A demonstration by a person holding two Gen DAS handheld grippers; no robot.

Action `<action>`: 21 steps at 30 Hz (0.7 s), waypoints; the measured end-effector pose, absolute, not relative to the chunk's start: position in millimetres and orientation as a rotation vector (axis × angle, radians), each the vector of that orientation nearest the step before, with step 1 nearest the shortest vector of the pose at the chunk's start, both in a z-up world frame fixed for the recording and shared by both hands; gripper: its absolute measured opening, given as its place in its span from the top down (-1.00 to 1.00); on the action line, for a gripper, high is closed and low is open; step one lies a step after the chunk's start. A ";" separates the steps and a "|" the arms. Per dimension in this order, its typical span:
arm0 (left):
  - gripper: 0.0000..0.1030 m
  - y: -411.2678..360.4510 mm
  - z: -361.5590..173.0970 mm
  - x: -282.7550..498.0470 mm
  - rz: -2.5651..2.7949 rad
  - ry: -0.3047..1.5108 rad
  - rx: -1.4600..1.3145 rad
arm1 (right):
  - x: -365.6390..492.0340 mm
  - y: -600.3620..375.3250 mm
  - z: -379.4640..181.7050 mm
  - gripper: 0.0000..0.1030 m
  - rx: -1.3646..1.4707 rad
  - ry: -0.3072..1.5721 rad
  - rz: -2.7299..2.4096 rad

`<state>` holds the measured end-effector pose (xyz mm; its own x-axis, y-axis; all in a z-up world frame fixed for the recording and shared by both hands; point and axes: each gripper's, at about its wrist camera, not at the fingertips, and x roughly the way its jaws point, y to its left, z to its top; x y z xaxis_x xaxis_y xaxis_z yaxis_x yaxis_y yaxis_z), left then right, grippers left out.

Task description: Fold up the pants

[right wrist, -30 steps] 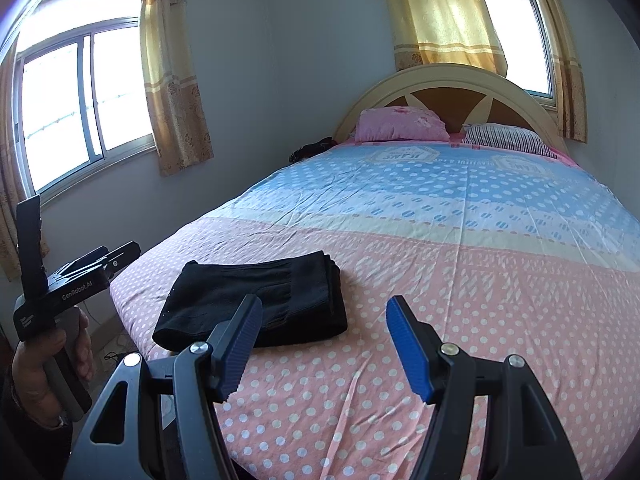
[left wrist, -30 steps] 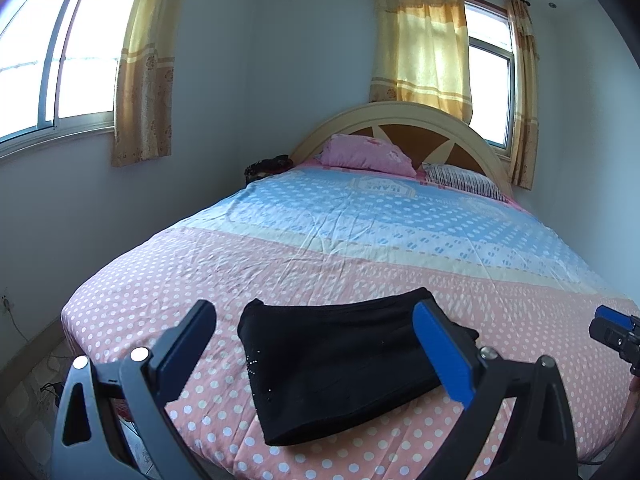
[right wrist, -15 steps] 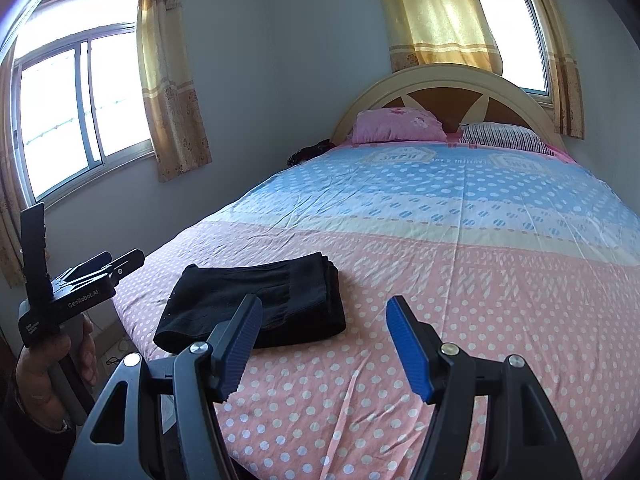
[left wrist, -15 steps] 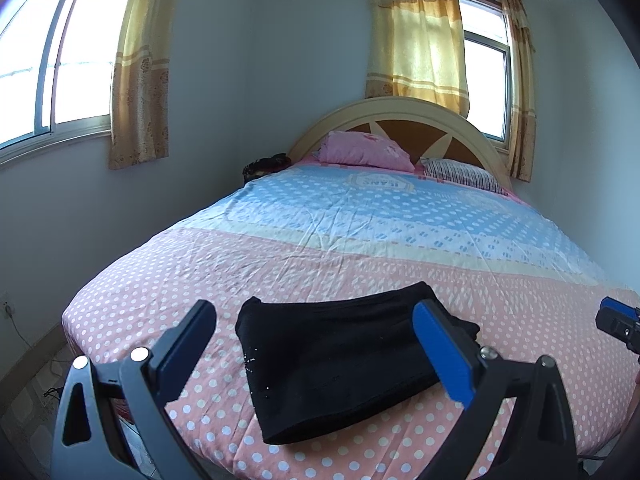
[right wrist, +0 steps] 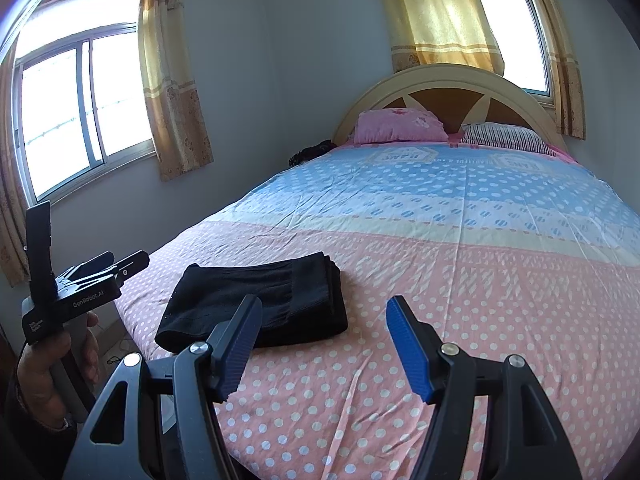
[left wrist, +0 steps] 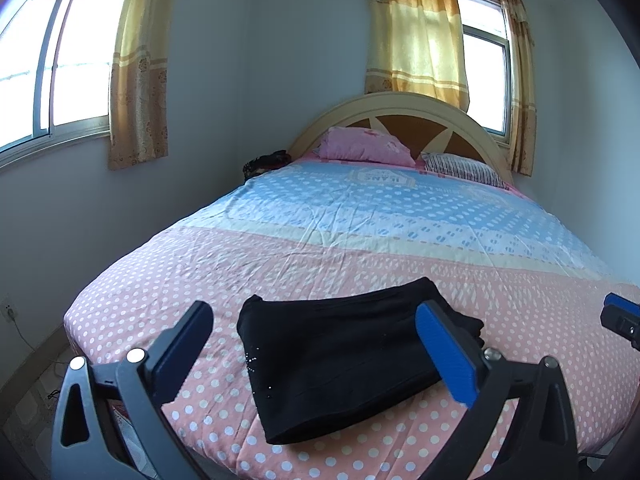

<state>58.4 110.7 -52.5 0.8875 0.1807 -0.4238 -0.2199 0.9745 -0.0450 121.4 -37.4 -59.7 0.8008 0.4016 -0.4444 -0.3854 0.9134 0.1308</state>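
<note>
Folded black fabric pants (left wrist: 344, 360) look finished, so I keep both spread, empty grippers, left gripper (left wrist: 320, 344) and right gripper (right wrist: 324, 344), clear of them.

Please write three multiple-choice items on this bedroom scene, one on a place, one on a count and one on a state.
1. Where do the black pants lie?
A. on the pink dotted end of the bed
B. against the headboard
C. on the floor

2. How many pillows lean at the headboard?
A. one
B. two
C. four

3. In what state is the right hand-held gripper?
A. shut on the pants
B. shut on a pillow
C. open, with nothing between its fingers

Answers:
1 A, the folded pants rest on the pink dotted sheet near the bed's near corner.
2 B, a pink pillow and a striped pillow sit side by side.
3 C, its blue pads stand apart over bare sheet, to the right of the pants.
</note>
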 end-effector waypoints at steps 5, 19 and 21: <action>-1.00 108.5 -51.7 59.0 0.216 0.427 -0.081 | 121.2 -37.7 -58.1 -0.28 0.035 0.479 0.420; -1.00 104.9 -42.9 53.9 0.223 0.371 -0.069 | 118.8 -37.7 -56.4 -0.28 0.032 0.478 0.418; -1.00 106.0 -44.7 55.4 0.220 0.379 -0.074 | 118.7 -37.3 -56.6 -0.28 0.029 0.482 0.418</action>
